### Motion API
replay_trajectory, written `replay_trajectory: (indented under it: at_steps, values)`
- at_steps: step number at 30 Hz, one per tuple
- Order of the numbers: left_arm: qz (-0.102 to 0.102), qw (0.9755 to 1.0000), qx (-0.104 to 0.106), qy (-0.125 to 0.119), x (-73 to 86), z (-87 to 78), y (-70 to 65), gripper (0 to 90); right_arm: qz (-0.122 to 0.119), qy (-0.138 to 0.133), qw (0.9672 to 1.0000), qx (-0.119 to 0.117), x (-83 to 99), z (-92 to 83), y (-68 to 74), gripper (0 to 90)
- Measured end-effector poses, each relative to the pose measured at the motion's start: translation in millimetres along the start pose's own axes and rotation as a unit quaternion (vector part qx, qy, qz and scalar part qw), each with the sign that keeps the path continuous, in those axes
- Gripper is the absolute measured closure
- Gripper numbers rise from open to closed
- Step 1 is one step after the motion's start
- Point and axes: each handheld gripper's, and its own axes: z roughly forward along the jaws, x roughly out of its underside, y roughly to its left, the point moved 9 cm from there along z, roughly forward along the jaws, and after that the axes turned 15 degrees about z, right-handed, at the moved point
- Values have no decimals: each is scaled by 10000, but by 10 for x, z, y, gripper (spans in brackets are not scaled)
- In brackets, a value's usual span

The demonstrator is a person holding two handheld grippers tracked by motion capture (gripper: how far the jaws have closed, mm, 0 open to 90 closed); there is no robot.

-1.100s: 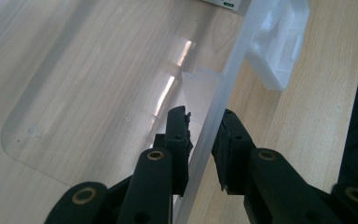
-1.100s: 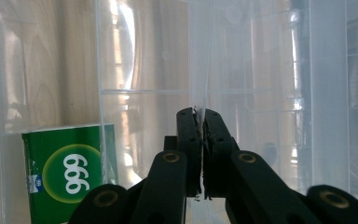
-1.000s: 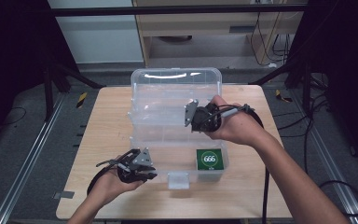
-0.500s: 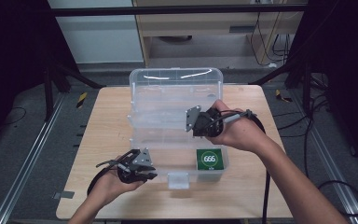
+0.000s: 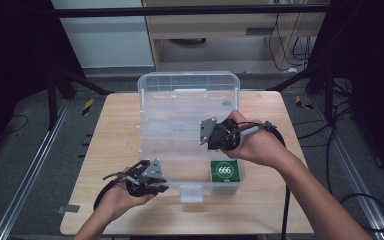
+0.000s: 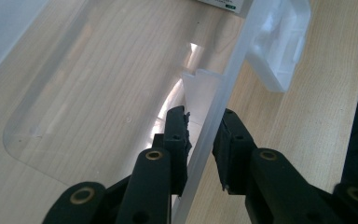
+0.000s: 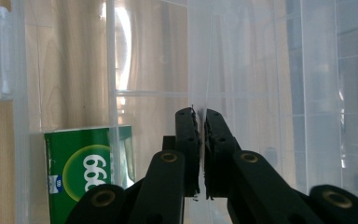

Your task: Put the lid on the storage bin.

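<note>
- Left gripper (image 5: 147, 181), near edge of the worktop (image 5: 105, 150) at about 7 o'clock from the box: held in the person's left hand (image 5: 115, 197). Left gripper view: its fingers (image 6: 176, 135) stand part open astride the thin front wall (image 6: 223, 100) of the clear plastic box (image 5: 190, 130), one finger inside the box, one outside. A gap shows between wall and outer finger; contact on the inner side cannot be told.
- White latch tab (image 5: 191, 192) juts from the front wall at 6 o'clock of the box, just right of the left gripper; in the left gripper view it sits at about 1 o'clock beyond the fingers.
- Green pack marked "666" (image 5: 224, 171) lies flat inside the box, in the front right corner at about 5 o'clock, against the front wall. In the right gripper view it shows at 8 o'clock, behind a clear partition.
- Right gripper (image 5: 215, 135), held in the person's right hand (image 5: 252, 145), sits over the right half of the box, at about 3 o'clock from its centre. Right gripper view: fingers (image 7: 188, 140) nearly closed, only a slit between them, with a thin clear edge (image 7: 206, 70) of an inner tray or partition running into that slit; whether they truly clamp it cannot be told.
- Box lid (image 5: 187, 87) stands open at 12 o'clock, at the far edge.
</note>
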Motion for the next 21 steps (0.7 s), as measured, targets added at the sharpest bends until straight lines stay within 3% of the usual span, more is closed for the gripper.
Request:
replay_trajectory:
  at_steps: [21]
  values:
    - [-21,10000,-38,-37,0,3,-8,749,-39,-111,9999,9,38,-21,102,853]
